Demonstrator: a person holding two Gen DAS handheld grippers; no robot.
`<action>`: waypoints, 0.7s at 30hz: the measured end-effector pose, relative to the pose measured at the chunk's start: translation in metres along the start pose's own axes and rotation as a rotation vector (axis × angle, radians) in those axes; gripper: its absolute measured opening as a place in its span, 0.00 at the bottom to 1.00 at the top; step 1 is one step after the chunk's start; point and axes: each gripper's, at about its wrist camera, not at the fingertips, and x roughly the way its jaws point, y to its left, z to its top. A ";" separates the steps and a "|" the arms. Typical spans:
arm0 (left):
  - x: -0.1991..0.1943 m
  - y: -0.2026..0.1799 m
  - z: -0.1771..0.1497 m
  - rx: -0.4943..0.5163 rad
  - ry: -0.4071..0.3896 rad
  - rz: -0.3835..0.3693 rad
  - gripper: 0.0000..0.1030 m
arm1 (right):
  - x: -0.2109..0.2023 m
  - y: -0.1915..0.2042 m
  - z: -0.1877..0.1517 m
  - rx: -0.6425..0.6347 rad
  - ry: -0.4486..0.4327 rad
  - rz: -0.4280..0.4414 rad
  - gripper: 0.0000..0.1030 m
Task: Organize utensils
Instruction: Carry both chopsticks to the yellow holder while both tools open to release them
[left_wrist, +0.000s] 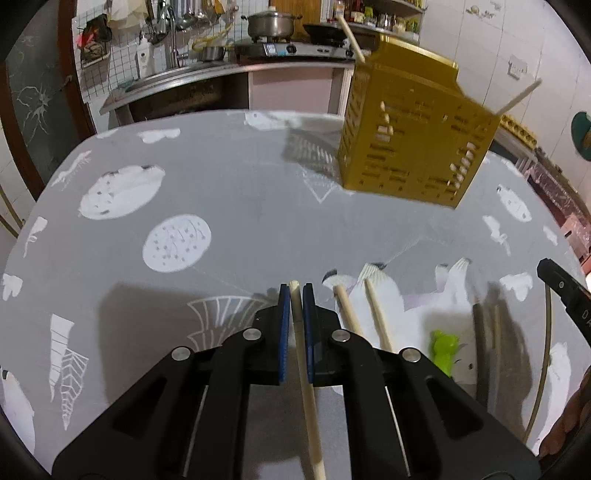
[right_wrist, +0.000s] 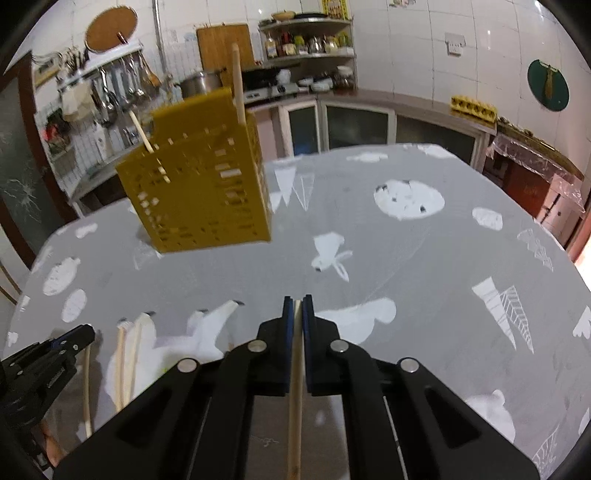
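Observation:
My left gripper (left_wrist: 296, 292) is shut on a pale wooden chopstick (left_wrist: 308, 398) that runs back between its blue pads. In the same way my right gripper (right_wrist: 297, 305) is shut on another chopstick (right_wrist: 295, 406). A yellow slotted utensil holder (left_wrist: 406, 140) (right_wrist: 199, 184) stands on the far part of the table, with chopsticks (left_wrist: 351, 37) (right_wrist: 238, 85) sticking out of its top. Two loose chopsticks (left_wrist: 364, 314) (right_wrist: 127, 362) lie on the cloth between the grippers. The right gripper's tip (left_wrist: 550, 271) shows at the left view's right edge, and the left gripper (right_wrist: 86, 332) at the right view's left edge.
The table (left_wrist: 221, 184) wears a grey cloth with white prints. A small green object (left_wrist: 445, 350) lies near the loose chopsticks. Behind the table are a sink counter (left_wrist: 177, 74), a stove with a pot (left_wrist: 271, 24), and cabinets (right_wrist: 354, 122).

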 end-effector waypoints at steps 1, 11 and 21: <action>-0.005 0.000 0.001 -0.001 -0.014 -0.005 0.05 | -0.004 -0.002 0.001 0.001 -0.011 0.004 0.05; -0.066 -0.016 0.009 0.060 -0.242 -0.003 0.05 | -0.051 -0.010 0.012 -0.023 -0.202 0.097 0.05; -0.108 -0.023 0.011 0.089 -0.418 0.003 0.05 | -0.087 -0.009 0.018 -0.050 -0.359 0.112 0.05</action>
